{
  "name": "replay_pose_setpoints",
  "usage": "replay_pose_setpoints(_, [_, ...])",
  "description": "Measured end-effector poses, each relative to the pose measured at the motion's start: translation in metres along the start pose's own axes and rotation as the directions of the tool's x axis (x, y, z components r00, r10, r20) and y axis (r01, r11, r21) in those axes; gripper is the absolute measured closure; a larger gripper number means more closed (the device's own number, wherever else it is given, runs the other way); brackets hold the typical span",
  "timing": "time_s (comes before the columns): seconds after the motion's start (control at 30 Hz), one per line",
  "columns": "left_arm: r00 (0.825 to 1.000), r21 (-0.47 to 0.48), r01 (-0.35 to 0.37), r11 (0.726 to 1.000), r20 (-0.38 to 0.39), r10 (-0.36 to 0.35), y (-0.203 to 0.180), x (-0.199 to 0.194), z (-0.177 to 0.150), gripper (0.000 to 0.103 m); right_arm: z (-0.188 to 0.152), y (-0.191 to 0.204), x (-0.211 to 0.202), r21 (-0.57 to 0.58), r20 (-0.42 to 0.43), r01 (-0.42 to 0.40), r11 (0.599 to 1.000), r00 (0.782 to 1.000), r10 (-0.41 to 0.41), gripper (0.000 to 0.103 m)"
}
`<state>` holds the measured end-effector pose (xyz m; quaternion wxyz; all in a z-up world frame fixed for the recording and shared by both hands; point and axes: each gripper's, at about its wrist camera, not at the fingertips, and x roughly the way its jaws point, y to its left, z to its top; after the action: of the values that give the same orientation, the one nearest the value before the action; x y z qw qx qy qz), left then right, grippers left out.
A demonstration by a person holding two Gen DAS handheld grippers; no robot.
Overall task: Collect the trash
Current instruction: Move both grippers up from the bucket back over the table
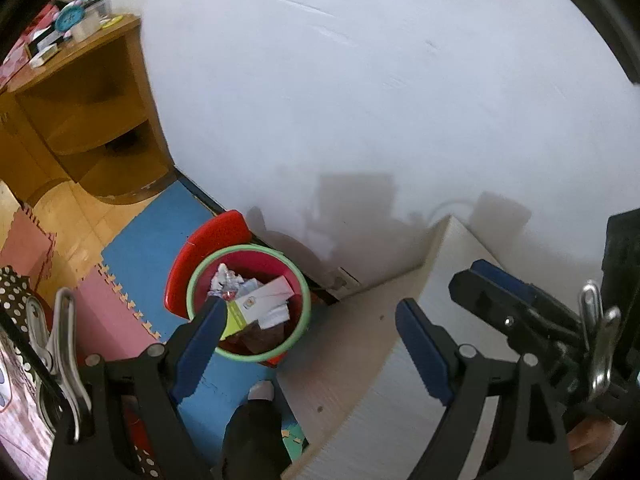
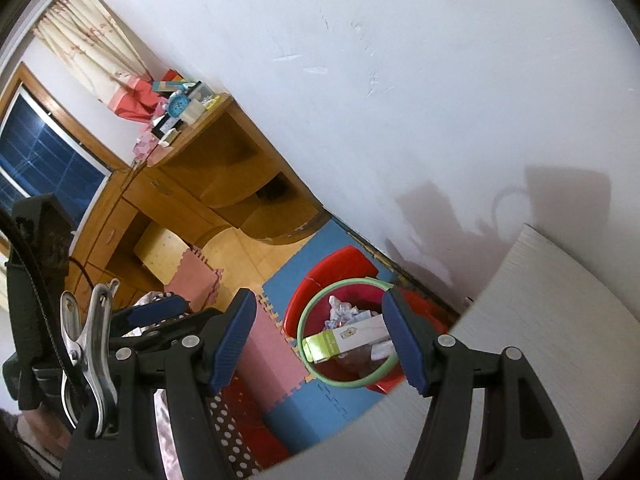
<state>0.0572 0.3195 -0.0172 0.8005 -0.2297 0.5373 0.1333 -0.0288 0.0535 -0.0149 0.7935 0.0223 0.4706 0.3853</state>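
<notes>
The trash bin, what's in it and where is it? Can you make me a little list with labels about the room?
bin: red trash bin with a green rim, standing on the floor by the white wall
in the bin: a green-and-white carton, crumpled paper, other scraps
floor: blue foam mat under the bin, pink foam mat beside it
table: pale table next to the bin
left gripper: open, holds nothing
right gripper: open, holds nothing
shelf: wooden shelf along the wall, with a blue clock on top

Red, green-rimmed bin [image 1: 248, 312] holding trash [image 1: 256, 300]
</notes>
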Motion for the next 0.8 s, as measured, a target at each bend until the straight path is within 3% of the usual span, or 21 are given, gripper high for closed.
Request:
replay_pose_setpoints(0.17, [1.000, 0.019, -0.015, 1.000, 0.018, 0.015, -0.029, -0.005, -0.014, 0.014, -0.016, -0.008, -0.026, -0.031, -0.004, -0.001, 1.000, 1.000, 0.001, 0.036])
replay_pose_setpoints(0.8, [0.996, 0.085, -0.027, 0.996, 0.081, 0.020, -0.112, -0.028, -0.061, 0.014, -0.060, -0.049, -0.104, 0.054, 0.071, -0.020, 0.998, 0.997, 0.016, 0.036])
